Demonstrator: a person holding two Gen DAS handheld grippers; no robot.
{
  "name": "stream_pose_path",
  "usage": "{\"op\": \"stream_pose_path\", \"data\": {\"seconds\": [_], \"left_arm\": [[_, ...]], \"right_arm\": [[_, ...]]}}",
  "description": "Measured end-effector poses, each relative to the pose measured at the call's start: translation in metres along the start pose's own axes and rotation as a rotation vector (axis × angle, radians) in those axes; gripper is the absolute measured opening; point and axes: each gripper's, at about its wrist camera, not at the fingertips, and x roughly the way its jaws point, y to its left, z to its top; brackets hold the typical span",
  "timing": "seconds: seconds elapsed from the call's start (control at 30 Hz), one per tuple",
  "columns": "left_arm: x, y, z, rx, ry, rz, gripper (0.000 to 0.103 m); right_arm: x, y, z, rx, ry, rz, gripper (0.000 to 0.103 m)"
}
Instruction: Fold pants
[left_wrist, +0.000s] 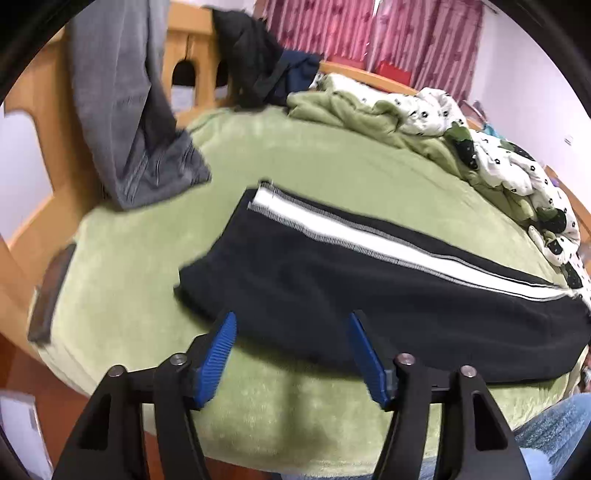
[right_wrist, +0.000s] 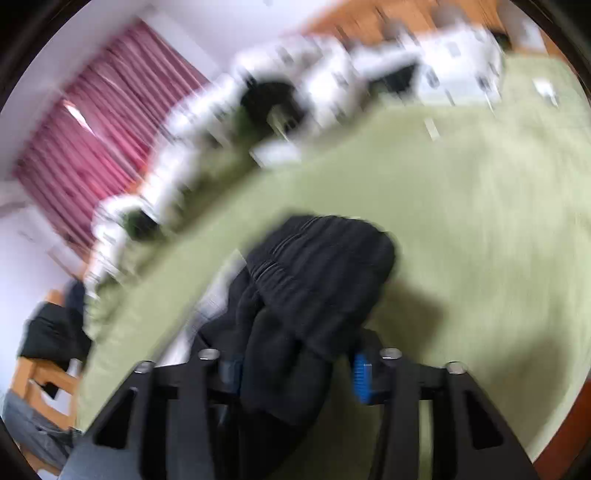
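Left wrist view: left gripper spread wide, empty; black pants just beyond its tips on green blanket.
Right wrist view: right gripper clamps the pants' bunched waistband.

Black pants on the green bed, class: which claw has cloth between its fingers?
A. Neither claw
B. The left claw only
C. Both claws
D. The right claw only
D: the right claw has the bunched waistband end of the black pants between its fingers, while the left claw is open with nothing between its fingers.

Both wrist views low over bed
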Motion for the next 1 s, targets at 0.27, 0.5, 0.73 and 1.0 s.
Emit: {"op": "stream_pose_path", "data": {"seconds": [0.27,0.5,0.73,1.0], "left_arm": [[0.029,-0.019,0.033,0.058,-0.039,-0.003,0.065],[0.096,-0.012,0.089,-0.006,-0.001,-0.031,0.065],[0.173,0.014,0.123,-0.083,0.077,0.009,0.046],[0.182,0.015,0.121,-0.019,0.002,0.018,0.02]], "right_arm": [[0.022,-0.009,-0.02,-0.127,0.176,-0.18,0.06],[-0.038,-0.012,-0.041,-0.168,0.131,-0.316,0.065],[-0.058,0.053,-0.05,-0.288,0.066,-0.356,0.065],[-0.016,0.137,-0.08,-0.442,0.111,-0.282,0.065]]}}
